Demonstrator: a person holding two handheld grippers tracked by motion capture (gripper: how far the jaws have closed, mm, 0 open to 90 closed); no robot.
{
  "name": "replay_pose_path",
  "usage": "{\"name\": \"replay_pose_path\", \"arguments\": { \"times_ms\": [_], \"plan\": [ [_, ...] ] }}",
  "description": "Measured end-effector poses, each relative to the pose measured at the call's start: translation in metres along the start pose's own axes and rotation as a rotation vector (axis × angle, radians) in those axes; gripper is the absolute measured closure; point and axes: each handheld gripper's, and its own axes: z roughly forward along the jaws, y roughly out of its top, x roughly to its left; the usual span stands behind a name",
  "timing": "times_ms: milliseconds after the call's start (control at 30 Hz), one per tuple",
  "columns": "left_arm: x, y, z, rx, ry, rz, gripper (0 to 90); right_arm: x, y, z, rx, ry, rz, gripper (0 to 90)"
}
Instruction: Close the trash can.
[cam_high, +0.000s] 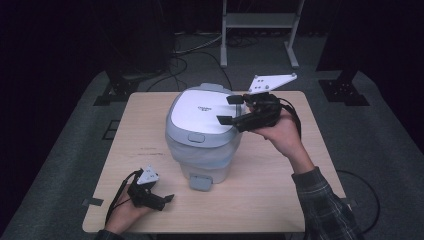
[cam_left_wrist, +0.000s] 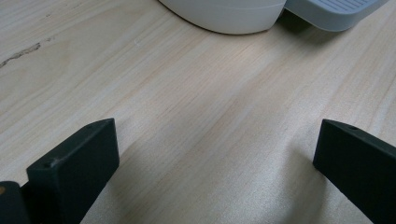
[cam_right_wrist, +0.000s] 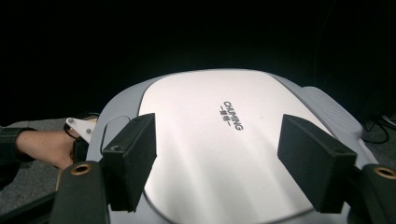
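A white pedal bin with a grey-rimmed, closed lid (cam_high: 202, 112) stands in the middle of the wooden table (cam_high: 280, 200). Its grey foot pedal (cam_high: 201, 182) points toward the front edge. My right gripper (cam_high: 230, 110) hovers at the lid's right side, open, with nothing between its jaws. In the right gripper view the lid (cam_right_wrist: 205, 102) with its printed logo lies just beyond the open right gripper (cam_right_wrist: 217, 163). My left gripper (cam_high: 165, 201) rests open on the table at the front left. In the left gripper view, the bin's base (cam_left_wrist: 229, 14) and pedal (cam_left_wrist: 334, 11) lie beyond it.
A white metal rack (cam_high: 260, 30) stands on the carpet behind the table. Dark stands (cam_high: 345, 85) flank the far corners and cables run across the floor. Bare tabletop lies left and right of the bin. The person's left hand (cam_right_wrist: 46, 149) shows past the lid.
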Motion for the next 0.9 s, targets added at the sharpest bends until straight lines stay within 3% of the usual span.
{"name": "replay_pose_path", "arguments": {
  "times_ms": [400, 900],
  "plan": [
    [0.000, 0.000, 0.000, 0.001, 0.000, 0.000, 0.0, -0.002, -0.020, -0.031, -0.002, -0.070, 0.038, 13.0],
    [0.000, 0.000, 0.000, 0.001, -0.001, 0.001, 0.0, 0.003, -0.061, -0.057, 0.015, -0.154, 0.071, 8.9]
  ]
}}
